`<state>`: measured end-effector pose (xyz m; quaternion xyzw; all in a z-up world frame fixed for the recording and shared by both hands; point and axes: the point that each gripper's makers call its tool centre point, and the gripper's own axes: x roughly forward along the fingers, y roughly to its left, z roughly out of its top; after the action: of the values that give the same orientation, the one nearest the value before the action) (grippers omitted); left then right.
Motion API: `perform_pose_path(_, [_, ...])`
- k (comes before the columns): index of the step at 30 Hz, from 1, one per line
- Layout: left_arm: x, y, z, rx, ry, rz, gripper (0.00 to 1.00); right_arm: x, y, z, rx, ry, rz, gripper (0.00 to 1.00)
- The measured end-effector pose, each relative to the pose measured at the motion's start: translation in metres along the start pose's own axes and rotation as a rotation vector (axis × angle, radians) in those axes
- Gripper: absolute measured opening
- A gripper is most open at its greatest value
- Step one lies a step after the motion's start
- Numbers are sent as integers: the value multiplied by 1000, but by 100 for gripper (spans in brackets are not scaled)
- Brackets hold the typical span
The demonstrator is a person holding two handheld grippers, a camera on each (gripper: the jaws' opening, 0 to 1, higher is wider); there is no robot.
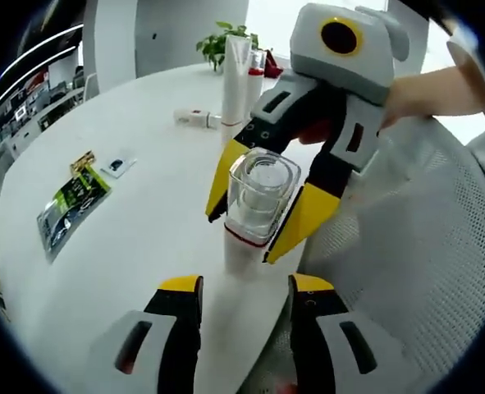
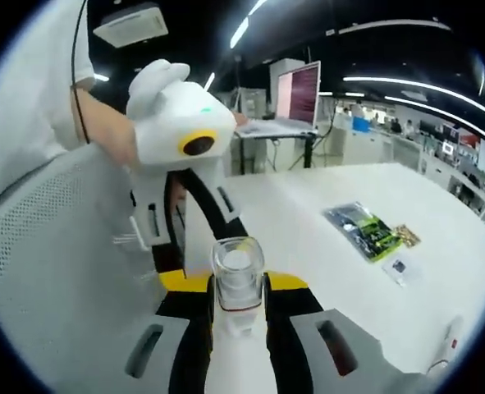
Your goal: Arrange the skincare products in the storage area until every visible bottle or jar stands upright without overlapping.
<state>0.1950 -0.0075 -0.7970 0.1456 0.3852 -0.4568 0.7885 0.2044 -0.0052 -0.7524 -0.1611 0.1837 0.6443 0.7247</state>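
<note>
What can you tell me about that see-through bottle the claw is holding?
The bottle has a clear, squarish cap that looks like thick plastic or glass, with a round ring inside its top. Below the cap sits a thin red band, then a white body. It stands upright near the edge of the white table, beside a grey mesh chair. The right claw pinches it from both sides with its yellow tips. The left claw waits close by, open, not touching it.

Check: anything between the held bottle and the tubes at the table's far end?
Nothing visible. The right gripper holds the bottle upright; bare table runs to the tubes. A small white item lies left of that line.
</note>
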Motion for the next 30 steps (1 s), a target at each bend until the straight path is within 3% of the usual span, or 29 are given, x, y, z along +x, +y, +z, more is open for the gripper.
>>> perform_pose_path(7, [-1, 3, 0, 16, 4, 17, 35, -8, -4, 1, 8, 12, -21, 31])
perform_pose_path(11, [0, 0, 3, 31, 7, 19, 34, -19, -7, -4, 41, 17, -52, 35])
perform_pose_path(21, [6, 5, 11, 53, 5, 28, 33, -49, -12, -7, 29, 59, -94, 41])
perform_pose_path(30, [9, 4, 14, 57, 24, 38, 32, -88, -14, -25, 16, 189, -170, 49])
